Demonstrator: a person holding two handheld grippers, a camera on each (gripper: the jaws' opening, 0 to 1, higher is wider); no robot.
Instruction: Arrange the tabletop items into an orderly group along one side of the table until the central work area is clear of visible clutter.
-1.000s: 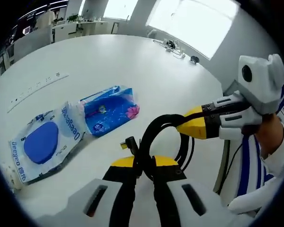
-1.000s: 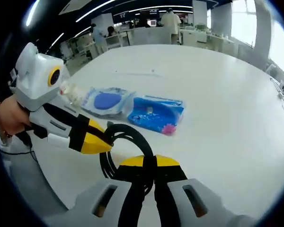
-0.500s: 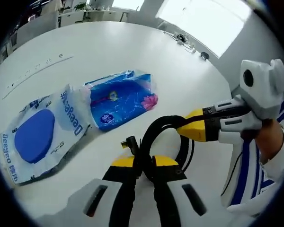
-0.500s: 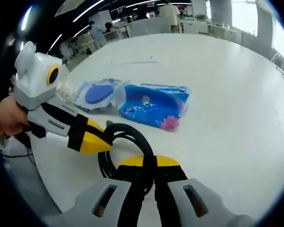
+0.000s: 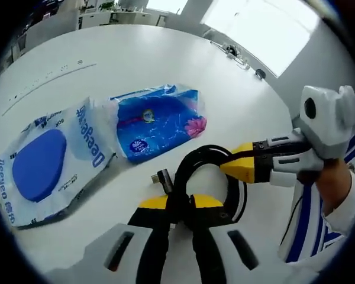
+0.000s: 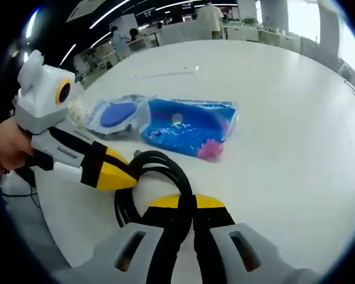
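Observation:
A coiled black cable [image 5: 208, 155] hangs just above the white table, held from two sides. My left gripper [image 5: 178, 207] is shut on the coil's near side, beside its plug [image 5: 163, 178]. Coming in from the right, my right gripper [image 5: 232, 168] is shut on the coil's far side. In the right gripper view the same cable [image 6: 165, 167] runs between my right gripper [image 6: 189, 204] and my left gripper [image 6: 129, 177]. Just beyond the coil lie a blue plastic packet [image 5: 157, 121] [image 6: 189, 125] and a white packet with a blue oval [image 5: 44, 163] [image 6: 115, 112], side by side.
The round white table [image 5: 136, 59] stretches far beyond the packets. A thin pale strip [image 5: 47, 83] [image 6: 165, 74] lies on it, and small cables and items [image 5: 234, 52] sit at its far edge. People [image 6: 212, 15] stand by desks behind. A striped sleeve [image 5: 302, 236] shows at right.
Both grippers have carried the cable coil closer to the two packets, which now loom larger in both views. Both stay shut on the cable.

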